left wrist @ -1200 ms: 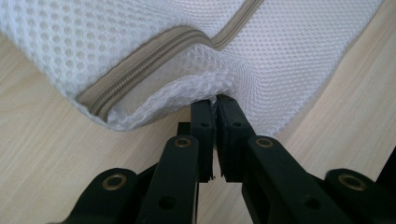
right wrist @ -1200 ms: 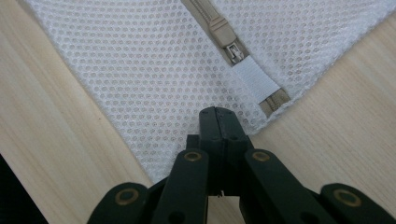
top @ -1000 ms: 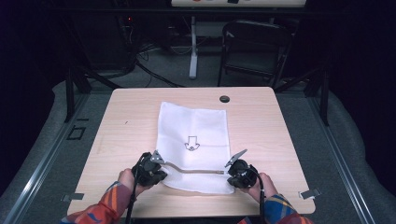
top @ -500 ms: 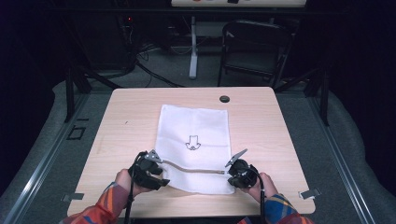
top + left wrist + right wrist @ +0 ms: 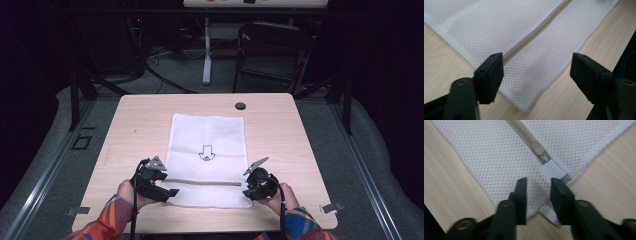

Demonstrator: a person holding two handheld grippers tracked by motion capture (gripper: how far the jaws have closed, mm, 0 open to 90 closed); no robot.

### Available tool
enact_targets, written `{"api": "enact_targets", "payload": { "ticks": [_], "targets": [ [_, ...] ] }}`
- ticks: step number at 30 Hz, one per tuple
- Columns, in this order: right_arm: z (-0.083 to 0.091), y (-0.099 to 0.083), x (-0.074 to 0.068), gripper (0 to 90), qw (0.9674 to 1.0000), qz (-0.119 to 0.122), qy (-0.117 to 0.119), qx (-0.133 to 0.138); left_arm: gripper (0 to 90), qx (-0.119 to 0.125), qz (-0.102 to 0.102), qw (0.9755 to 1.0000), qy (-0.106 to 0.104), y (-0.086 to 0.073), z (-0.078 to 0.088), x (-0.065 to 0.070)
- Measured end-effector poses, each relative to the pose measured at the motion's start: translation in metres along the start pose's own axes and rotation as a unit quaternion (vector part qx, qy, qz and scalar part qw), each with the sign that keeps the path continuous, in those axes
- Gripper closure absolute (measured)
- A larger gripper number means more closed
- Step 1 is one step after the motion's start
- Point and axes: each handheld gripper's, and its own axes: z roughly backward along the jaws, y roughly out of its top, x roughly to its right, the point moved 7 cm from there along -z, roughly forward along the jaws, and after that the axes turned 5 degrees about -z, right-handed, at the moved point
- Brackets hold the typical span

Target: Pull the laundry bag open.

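A white mesh bag [image 5: 207,150] with a printed arrow [image 5: 206,152] lies flat on the wooden table [image 5: 135,125]. A beige zipper [image 5: 205,182] runs across near its front edge. My left gripper [image 5: 167,189] is at the bag's near left corner. Its jaws have just been opening and stand wide apart [image 5: 537,58], with the corner of mesh [image 5: 524,82] lying loose between them. My right gripper [image 5: 249,189] is at the near right corner. Its jaws [image 5: 539,181] have just been opening and stand a little apart over the bag's edge, untouched, just short of the zipper pull [image 5: 539,152].
A small black round cap [image 5: 240,106] sits in the table near its far edge. A dark folding chair [image 5: 272,50] and a white stand [image 5: 206,50] are on the floor beyond the table. Bare wood lies on both sides of the bag.
Both grippers have let go of the bag's front edge, the left first and then the right. The zipper line, bowed before, now lies straight and flat. The left gripper shifted slightly.
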Motion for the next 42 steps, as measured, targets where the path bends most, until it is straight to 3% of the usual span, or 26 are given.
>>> {"api": "enact_targets", "payload": {
  "ticks": [1,5,7,10,13,16,25,30,34,37,42],
  "targets": [
    [0.000,0.000,0.000,63.0,1.0000,0.000,0.000,0.000,23.2,0.000,0.000,1.0000,0.000,0.000,0.000,0.000],
    [0.003,0.002,0.003,30.7,0.9998,-0.018,0.001,0.008,18.1,0.005,-0.009,0.9999,0.001,0.009,-0.008,0.000],
    [0.003,0.002,0.004,22.9,0.9996,-0.024,0.004,0.012,16.9,0.005,-0.017,0.9998,-0.001,0.019,-0.015,0.001],
    [0.005,0.004,0.006,16.1,0.9993,-0.031,0.003,0.022,16.6,0.000,-0.031,0.9995,-0.005,0.026,-0.023,0.004],
    [0.006,0.004,0.007,15.0,0.9990,-0.036,0.004,0.027,16.4,-0.001,-0.033,0.9994,-0.007,0.028,-0.028,0.006],
    [0.006,0.003,0.009,15.0,0.9993,-0.034,0.000,0.017,16.1,-0.005,-0.041,0.9991,-0.010,0.033,-0.033,0.008],
    [0.004,0.003,0.010,17.7,0.9989,-0.040,0.002,0.024,16.1,-0.005,-0.052,0.9985,-0.011,0.049,-0.047,0.011],
    [0.004,0.004,0.015,29.5,0.9985,-0.043,-0.013,0.030,16.5,-0.002,-0.062,0.9979,-0.021,0.062,-0.062,0.015],
    [0.003,0.004,0.015,35.0,0.9987,-0.039,-0.008,0.030,18.1,0.001,-0.073,0.9970,-0.027,0.074,-0.074,0.021],
    [0.002,0.004,0.016,48.7,0.9987,-0.040,-0.011,0.029,19.9,0.002,-0.080,0.9962,-0.033,0.082,-0.083,0.026],
    [0.001,0.006,0.016,60.1,0.9989,-0.035,-0.009,0.031,25.1,0.004,-0.091,0.9950,-0.041,0.092,-0.094,0.032]
  ]
}}
